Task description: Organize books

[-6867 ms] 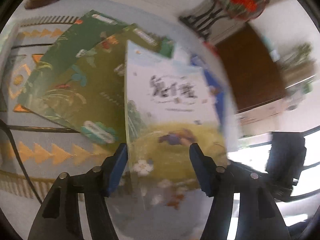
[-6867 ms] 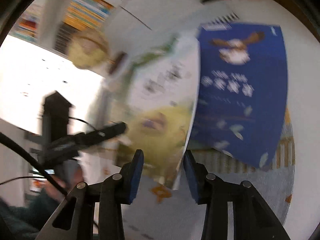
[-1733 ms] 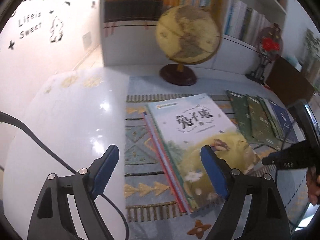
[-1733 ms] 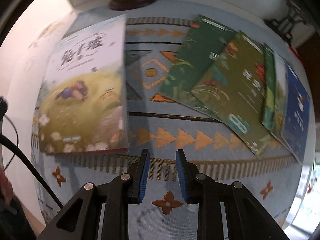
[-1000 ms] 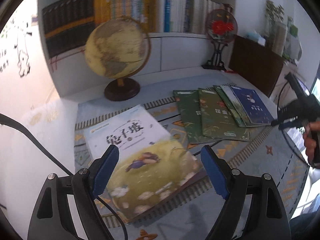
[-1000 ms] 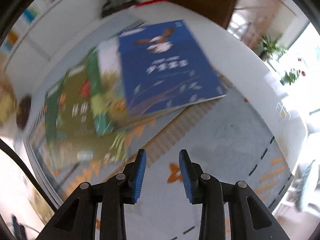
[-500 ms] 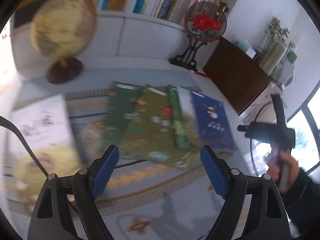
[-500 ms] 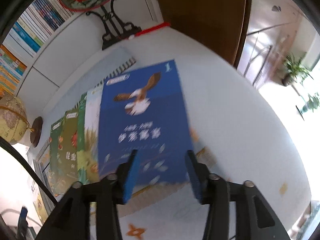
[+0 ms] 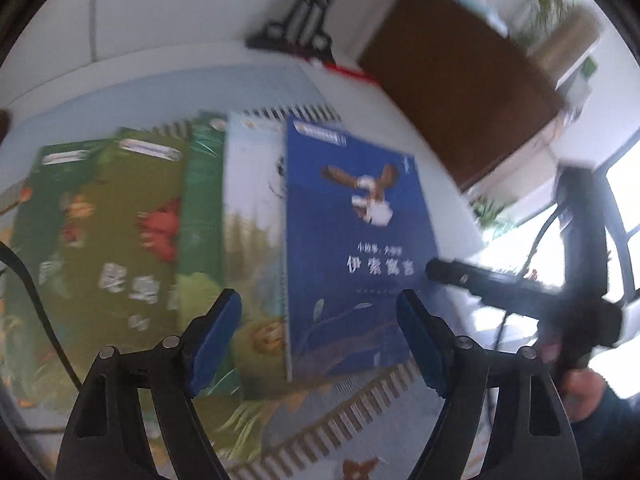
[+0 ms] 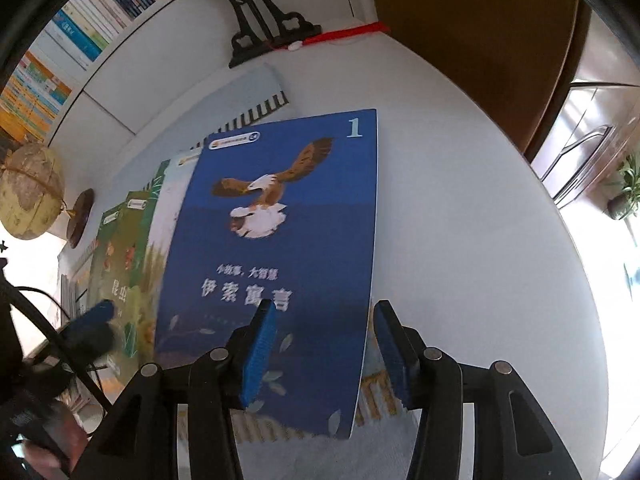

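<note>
Blue eagle book [image 10: 280, 248] lies top of the fanned row at its right end, on the patterned mat [image 10: 376, 400], overlapping a pale-covered book [image 9: 252, 216] and the green books [image 9: 120, 232] further left. Its right edge sits between the right gripper [image 10: 324, 348] jaws, which have just been opening: part open, pads not pressing, nothing held. Left gripper [image 9: 320, 332] hovers over the same book's lower half, jaws wide and just been closing slightly, empty. Progress, my read: the row is not yet gathered, so most of the work remains. Next is likely a pinch on the blue book's free edge. Globe [image 10: 30, 192] stands at far left.
</note>
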`<action>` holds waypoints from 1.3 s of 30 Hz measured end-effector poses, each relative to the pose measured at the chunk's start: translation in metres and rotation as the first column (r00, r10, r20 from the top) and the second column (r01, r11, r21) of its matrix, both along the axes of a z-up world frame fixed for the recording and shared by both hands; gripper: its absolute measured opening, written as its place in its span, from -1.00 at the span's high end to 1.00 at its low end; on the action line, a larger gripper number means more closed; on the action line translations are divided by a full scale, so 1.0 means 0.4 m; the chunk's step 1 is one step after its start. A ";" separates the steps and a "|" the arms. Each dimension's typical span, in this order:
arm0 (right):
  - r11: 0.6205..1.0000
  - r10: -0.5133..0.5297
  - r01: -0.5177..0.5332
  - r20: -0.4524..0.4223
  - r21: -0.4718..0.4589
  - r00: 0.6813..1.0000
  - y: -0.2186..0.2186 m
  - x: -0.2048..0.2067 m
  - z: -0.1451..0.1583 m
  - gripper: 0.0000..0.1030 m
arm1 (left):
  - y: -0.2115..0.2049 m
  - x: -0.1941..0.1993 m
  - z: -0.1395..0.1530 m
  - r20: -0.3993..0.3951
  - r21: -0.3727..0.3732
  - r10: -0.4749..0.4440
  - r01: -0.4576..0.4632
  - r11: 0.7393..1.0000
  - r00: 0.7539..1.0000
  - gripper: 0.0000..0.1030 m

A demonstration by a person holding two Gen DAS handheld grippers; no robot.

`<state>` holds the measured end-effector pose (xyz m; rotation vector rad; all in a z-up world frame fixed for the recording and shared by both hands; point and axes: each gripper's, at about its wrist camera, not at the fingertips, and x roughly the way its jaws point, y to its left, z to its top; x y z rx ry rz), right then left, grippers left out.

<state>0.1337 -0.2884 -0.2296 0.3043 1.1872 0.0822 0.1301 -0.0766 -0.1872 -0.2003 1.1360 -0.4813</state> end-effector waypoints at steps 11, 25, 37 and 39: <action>0.990 0.114 -0.114 0.002 -0.082 0.993 0.037 0.024 -0.012 0.00 | -0.044 -0.029 -0.018 -0.040 -0.049 -0.060 0.058 0.997 0.997 -0.52; 0.923 0.362 -0.355 0.023 -0.148 0.932 0.232 -0.004 0.000 -0.05 | 0.162 -0.165 0.009 -0.045 -0.079 0.157 -0.160 0.984 0.987 -0.42; 0.978 0.203 -0.204 0.032 0.043 0.979 0.136 0.071 -0.007 -0.06 | 0.208 -0.017 -0.024 -0.092 -0.064 0.154 -0.160 0.985 0.984 -0.05; 0.971 0.231 -0.233 0.040 0.057 0.972 0.166 0.086 -0.007 -0.11 | 0.207 -0.037 -0.026 -0.088 -0.056 0.155 -0.161 0.985 0.984 0.03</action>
